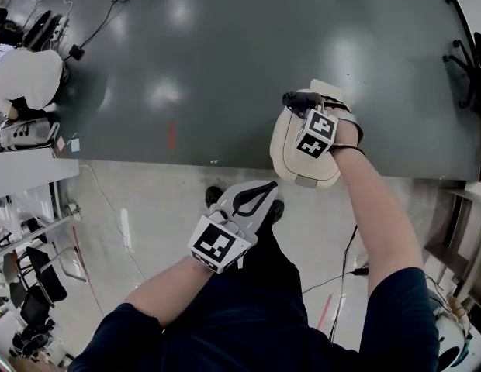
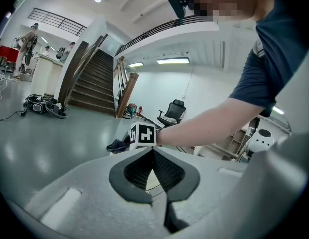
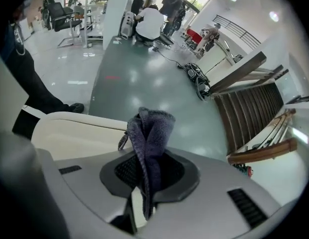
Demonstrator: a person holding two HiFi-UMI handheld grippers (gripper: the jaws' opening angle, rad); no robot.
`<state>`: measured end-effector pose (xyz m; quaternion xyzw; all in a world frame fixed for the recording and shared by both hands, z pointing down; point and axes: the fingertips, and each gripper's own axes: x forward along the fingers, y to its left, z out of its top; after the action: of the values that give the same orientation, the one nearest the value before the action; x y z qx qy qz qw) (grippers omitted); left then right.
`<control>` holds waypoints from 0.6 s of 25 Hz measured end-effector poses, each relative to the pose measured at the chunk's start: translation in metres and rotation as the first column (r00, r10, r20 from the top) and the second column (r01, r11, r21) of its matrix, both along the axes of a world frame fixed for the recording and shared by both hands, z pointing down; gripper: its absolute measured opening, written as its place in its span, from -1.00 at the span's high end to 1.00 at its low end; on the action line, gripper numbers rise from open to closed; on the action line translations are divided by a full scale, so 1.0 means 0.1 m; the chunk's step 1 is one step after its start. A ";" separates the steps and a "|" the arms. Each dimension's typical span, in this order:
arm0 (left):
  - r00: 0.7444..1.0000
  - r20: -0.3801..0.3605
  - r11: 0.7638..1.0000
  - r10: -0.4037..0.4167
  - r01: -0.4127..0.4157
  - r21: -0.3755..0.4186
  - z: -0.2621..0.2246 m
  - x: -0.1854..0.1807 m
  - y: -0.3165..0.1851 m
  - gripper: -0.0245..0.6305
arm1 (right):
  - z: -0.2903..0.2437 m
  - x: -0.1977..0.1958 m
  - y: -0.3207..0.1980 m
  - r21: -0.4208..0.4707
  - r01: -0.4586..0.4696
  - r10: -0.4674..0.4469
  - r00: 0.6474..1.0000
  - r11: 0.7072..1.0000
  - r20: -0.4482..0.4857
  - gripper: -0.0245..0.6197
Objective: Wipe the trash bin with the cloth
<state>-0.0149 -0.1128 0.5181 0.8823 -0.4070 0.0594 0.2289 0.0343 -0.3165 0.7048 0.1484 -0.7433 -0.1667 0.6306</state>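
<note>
While I look down in the head view, the right gripper (image 1: 306,104) holds the dark cloth (image 1: 293,99) at the far edge of the cream trash bin (image 1: 291,161); the left gripper (image 1: 265,191) hangs apart. In the left gripper view, its jaws are closed on nothing. In the right gripper view, the jaws clench the cloth (image 3: 150,133).

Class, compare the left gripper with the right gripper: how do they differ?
The left gripper is shut on nothing; the right gripper clamps the cloth. The left gripper is clear of the trash bin; the right gripper is over it. Both carry marker cubes.
</note>
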 end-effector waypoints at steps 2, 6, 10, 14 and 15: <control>1.000 0.008 1.000 0.008 -0.008 0.000 -0.01 0.00 0.03 0.92 | 0.00 0.00 0.13 -0.003 0.012 -0.012 1.000 1.000 -0.003 0.73; 1.000 0.021 1.000 0.017 -0.017 -0.001 -0.06 -0.02 0.08 0.92 | -0.04 -0.04 0.48 -0.029 0.028 -0.028 1.000 0.999 0.008 0.73; 0.999 0.035 1.000 0.031 -0.031 0.001 -0.12 -0.04 0.14 0.92 | -0.05 -0.07 0.90 -0.052 0.044 -0.043 0.999 0.998 0.011 0.73; 0.998 0.045 0.999 0.053 -0.053 0.004 -0.17 -0.04 0.17 0.92 | -0.03 -0.10 1.34 -0.084 0.030 -0.029 0.999 0.996 0.020 0.73; 0.997 0.047 0.998 0.061 -0.061 0.006 -0.18 -0.03 0.17 0.92 | -0.03 -0.11 1.45 -0.094 0.028 -0.026 0.999 0.995 0.023 0.73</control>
<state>-0.0177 -0.0957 0.4998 0.8935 -0.3854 0.0854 0.2142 0.0232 -0.1713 0.7015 0.1104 -0.7591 -0.1383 0.6264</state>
